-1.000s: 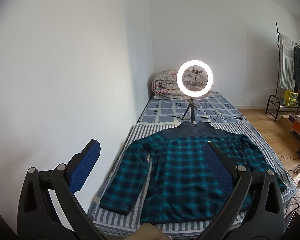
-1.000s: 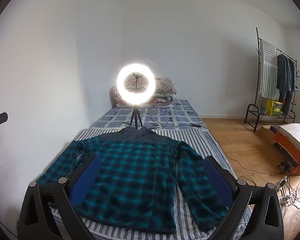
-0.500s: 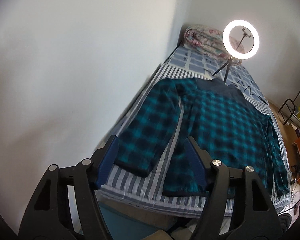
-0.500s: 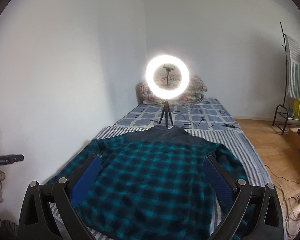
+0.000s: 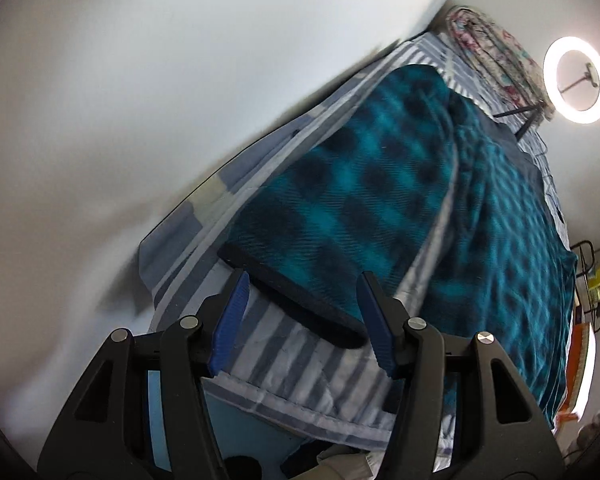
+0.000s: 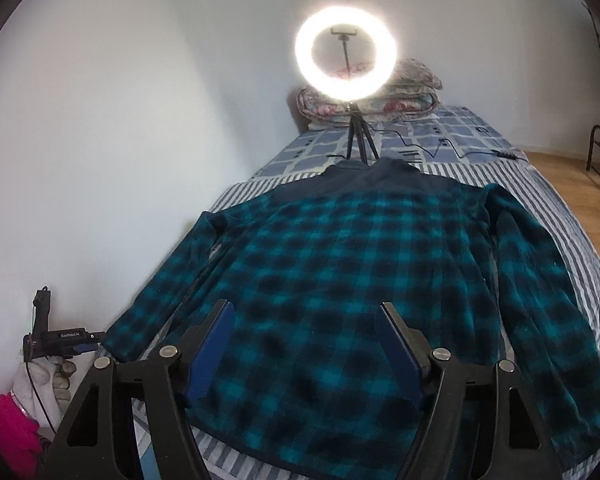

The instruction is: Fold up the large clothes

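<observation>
A teal and black plaid jacket [image 6: 340,272] with a dark navy yoke lies flat, face down, on the striped bed sheet [image 6: 548,192]. In the left wrist view my left gripper [image 5: 303,280] points steeply down at the end of the jacket's left sleeve [image 5: 340,200]. Its dark cuff [image 5: 296,300] lies between the blue pads [image 5: 230,320]. The jaws are closing, and the pads stand apart from the cloth. My right gripper [image 6: 305,306] hovers over the lower middle of the jacket body, jaws closing, nothing pressed between them.
A lit ring light [image 6: 346,54] on a small tripod stands just beyond the collar, with cables trailing right. Folded quilts [image 6: 408,88] lie at the bed's head. A white wall [image 5: 140,100] runs along the bed's left side. A wooden floor [image 6: 572,176] and a rack are on the right.
The left gripper dropped and tipped down from a view over the whole bed to the left sleeve cuff, its jaws narrowing. The right gripper sank closer to the jacket body, jaws narrowing.
</observation>
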Demonstrator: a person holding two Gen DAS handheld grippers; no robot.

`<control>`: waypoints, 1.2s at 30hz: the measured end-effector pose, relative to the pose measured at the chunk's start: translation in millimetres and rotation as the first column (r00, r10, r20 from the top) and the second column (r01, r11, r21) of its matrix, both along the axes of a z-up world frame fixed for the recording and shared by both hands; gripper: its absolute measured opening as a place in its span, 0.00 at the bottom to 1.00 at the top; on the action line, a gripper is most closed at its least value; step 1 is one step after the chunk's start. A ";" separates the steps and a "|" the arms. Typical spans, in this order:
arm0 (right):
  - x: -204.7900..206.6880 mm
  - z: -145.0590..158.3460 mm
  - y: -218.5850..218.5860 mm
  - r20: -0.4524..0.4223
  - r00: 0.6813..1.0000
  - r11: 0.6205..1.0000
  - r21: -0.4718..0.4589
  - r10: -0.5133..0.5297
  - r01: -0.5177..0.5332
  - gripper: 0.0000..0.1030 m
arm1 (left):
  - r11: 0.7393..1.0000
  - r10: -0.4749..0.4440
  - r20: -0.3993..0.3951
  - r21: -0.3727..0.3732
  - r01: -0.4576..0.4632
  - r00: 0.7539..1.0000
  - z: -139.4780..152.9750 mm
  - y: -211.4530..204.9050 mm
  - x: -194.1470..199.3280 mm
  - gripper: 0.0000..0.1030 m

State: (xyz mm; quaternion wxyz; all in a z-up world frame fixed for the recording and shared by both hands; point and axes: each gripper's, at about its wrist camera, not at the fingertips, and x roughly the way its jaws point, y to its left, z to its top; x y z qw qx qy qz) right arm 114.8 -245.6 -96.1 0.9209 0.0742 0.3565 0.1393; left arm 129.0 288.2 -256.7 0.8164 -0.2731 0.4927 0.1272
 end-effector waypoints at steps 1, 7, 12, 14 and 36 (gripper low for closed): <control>-2.7 -6.3 -7.2 -0.007 1.000 1.000 -0.007 -0.014 0.014 0.73 | 1.000 0.008 -0.005 -0.009 -0.008 1.000 -5.5 2.1 1.5 0.56; -4.0 -22.7 -25.9 -0.071 0.997 1.000 -0.001 -0.002 0.002 0.74 | 0.997 0.048 -0.029 -0.057 -0.049 0.998 -25.0 9.4 11.6 0.56; -1.4 -24.3 -17.6 -0.068 0.997 1.000 0.004 0.022 -0.022 0.74 | 0.999 0.039 -0.031 -0.008 -0.040 0.999 -27.8 7.7 19.5 0.50; -3.3 -23.5 -10.9 -0.058 0.998 0.999 -0.009 0.039 -0.040 0.74 | 0.999 0.042 -0.031 0.016 -0.042 0.999 -27.4 8.3 21.3 0.35; 116.4 -40.0 79.9 -0.251 0.914 0.945 0.160 0.318 -0.284 0.66 | 0.880 -0.396 0.318 0.401 0.256 0.861 87.3 -134.7 10.0 0.05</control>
